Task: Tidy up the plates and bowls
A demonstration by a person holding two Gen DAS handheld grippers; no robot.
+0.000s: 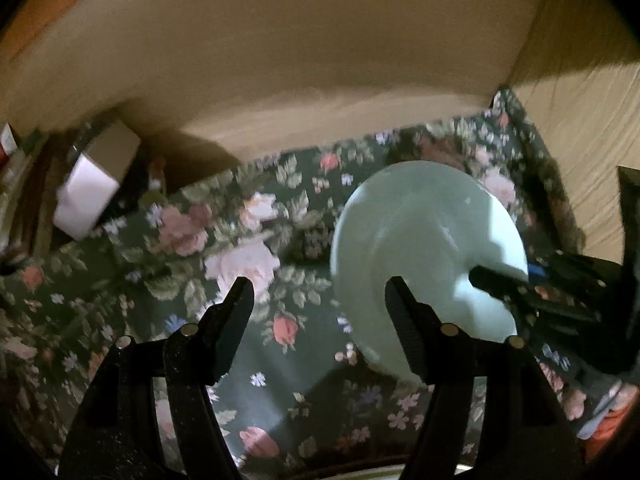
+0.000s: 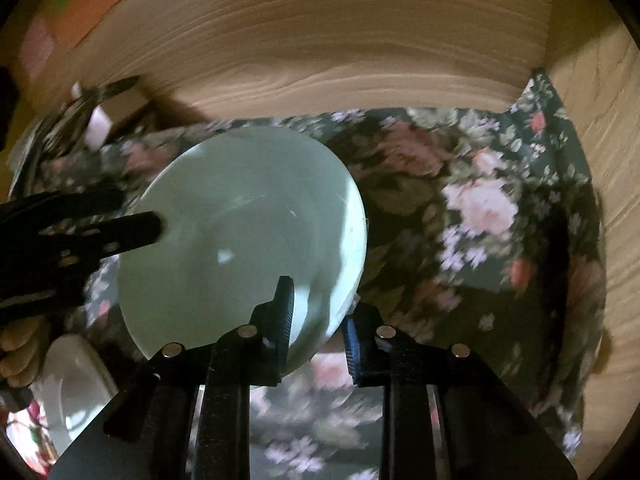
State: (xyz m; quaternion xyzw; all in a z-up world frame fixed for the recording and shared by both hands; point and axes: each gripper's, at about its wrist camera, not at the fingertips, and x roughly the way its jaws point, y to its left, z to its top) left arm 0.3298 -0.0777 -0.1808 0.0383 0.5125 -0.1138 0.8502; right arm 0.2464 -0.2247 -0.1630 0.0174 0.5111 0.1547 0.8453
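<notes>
Wooden enclosure (image 2: 360, 40): pale grained panels at the back and on the right, meeting in a corner; reads as a shelf or cabinet bay; dim, warm light.

Surface (image 1: 280, 360): covered by a dark green floral cloth (image 2: 500, 208) with pink roses, running to the back panel.

Pale green plate (image 2: 248, 232): the task's thing; lifted above the cloth and tilted, held by its near rim; a small chip or glint shows on its face.

Right tongs (image 2: 316, 320): closed on the plate's near rim, one finger over the face and the blue-padded one beneath.

Left tongs (image 1: 320, 304): standing apart and gripping nothing; seen from the right wrist they reach in from the left, with one tip at or over the plate's far edge; contact cannot be told.

White dish (image 2: 72, 380): lower left in the right-wrist view, beside a hand; bowl or plate not clear.

Small boxes (image 1: 92, 188): white and brown, blurred, far left against the back panel.

Step in hand, by judgement: carrying the plate to its stacking place. Next move calls for levelling the plate, a second support from the left tongs, and a gentle set-down so the rim grip does not slip.
</notes>
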